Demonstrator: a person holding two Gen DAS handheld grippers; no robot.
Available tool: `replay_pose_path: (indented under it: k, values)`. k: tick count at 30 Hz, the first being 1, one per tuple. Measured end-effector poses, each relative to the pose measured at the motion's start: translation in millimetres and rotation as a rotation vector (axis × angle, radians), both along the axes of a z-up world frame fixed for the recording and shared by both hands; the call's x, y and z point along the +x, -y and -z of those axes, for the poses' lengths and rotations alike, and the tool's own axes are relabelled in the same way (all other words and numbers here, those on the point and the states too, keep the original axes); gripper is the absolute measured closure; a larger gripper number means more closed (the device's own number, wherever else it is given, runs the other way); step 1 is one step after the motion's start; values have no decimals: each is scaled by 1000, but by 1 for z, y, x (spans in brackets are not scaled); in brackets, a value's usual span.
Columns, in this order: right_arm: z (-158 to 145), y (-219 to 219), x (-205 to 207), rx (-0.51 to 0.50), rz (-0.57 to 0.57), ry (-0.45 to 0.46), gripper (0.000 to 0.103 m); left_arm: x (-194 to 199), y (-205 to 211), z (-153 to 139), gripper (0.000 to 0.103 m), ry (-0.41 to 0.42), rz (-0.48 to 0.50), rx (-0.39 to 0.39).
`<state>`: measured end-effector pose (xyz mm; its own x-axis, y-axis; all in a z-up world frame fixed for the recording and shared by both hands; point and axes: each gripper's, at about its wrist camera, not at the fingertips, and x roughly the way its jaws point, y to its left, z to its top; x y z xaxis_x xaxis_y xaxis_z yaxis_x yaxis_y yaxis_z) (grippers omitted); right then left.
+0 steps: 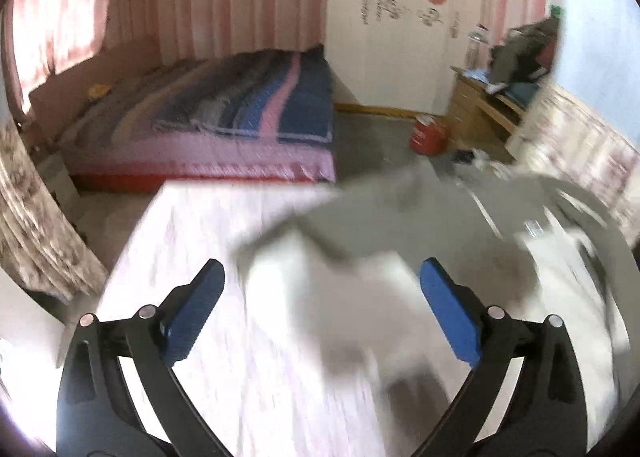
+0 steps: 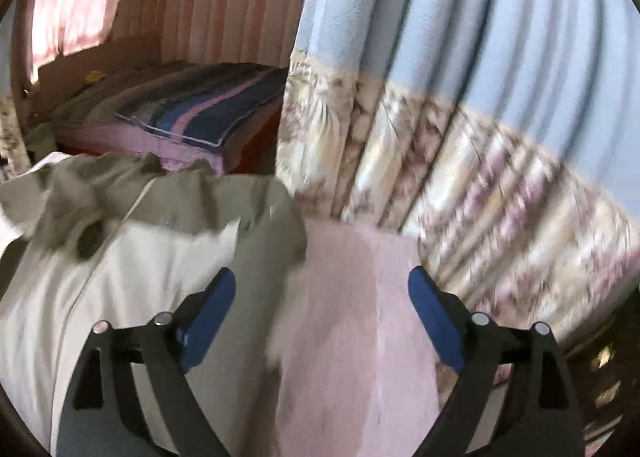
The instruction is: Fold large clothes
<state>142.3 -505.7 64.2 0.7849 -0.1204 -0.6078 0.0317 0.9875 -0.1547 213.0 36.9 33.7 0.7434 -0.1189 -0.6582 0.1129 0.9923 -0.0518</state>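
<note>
While both views smear with motion blur, the grey-and-white garment lies crumpled on the pink-covered bench, just ahead of the left gripper and spreading to its right. That gripper gapes wide, holding nothing. Beside the garment, the right gripper also spreads wide and empty over the bench cover.

Crumpled grey-white garment (blurred) on pink surface

Nothing is legible: the wardrobe decals and the red bucket label are too blurred.
</note>
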Motion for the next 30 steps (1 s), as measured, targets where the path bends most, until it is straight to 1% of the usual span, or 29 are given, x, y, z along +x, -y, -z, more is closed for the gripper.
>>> replay_pose_path:
  k: [1, 5, 6, 7, 9, 10, 13, 14, 17, 19, 22, 23, 24, 26, 27, 28, 29, 30]
  values:
    - [8, 3, -27, 24, 0, -20, 13, -24, 1, 8, 3, -15, 15, -9]
    - [41, 14, -98, 113, 20, -59, 13, -124, 16, 42, 3, -69, 102, -9]
    - [49, 14, -111, 124, 21, -58, 13, -144, 18, 47, 3, -69, 103, -16]
    - [57, 10, -129, 127, 33, -55, 13, -158, 21, 51, 3, -71, 104, -21]
    - [66, 4, -147, 118, 46, -38, 13, -183, 30, 59, 3, -68, 120, -26]
    - [70, 1, -158, 122, 60, -25, 13, -194, 32, 62, 3, -65, 114, -35]
    - [79, -2, -177, 187, 84, -5, 13, -214, 37, 69, 3, -73, 105, -110]
    - [80, -3, -185, 206, 95, 4, 13, -222, 40, 72, 3, -67, 98, -121]
    - [80, -7, -205, 222, 111, 16, 13, -238, 50, 80, 3, -85, 100, -161]
    - [82, -9, -218, 223, 117, 18, 12, -250, 62, 91, 3, -113, 107, -150]
    - [90, -11, -239, 230, 131, -3, 12, -265, 80, 107, 3, -152, 154, -136]
    - [95, -11, -243, 240, 129, -21, 12, -266, 88, 114, 3, -172, 165, -121]
    - [99, -11, -245, 245, 132, -32, 12, -266, 92, 118, 3, -179, 176, -122]
    - [110, -9, -245, 251, 139, -54, 12, -261, 100, 123, 3, -183, 168, -91]
    - [114, -9, -245, 257, 140, -65, 15, -255, 103, 123, 3, -181, 171, -98]
    - [117, -7, -244, 277, 139, -72, 38, -250, 105, 124, 3, -184, 173, -111]
    - [121, -6, -243, 326, 127, -82, 68, -244, 106, 127, 3, -196, 163, -111]
    - [124, -5, -241, 347, 126, -91, 77, -239, 108, 128, 3, -200, 149, -110]
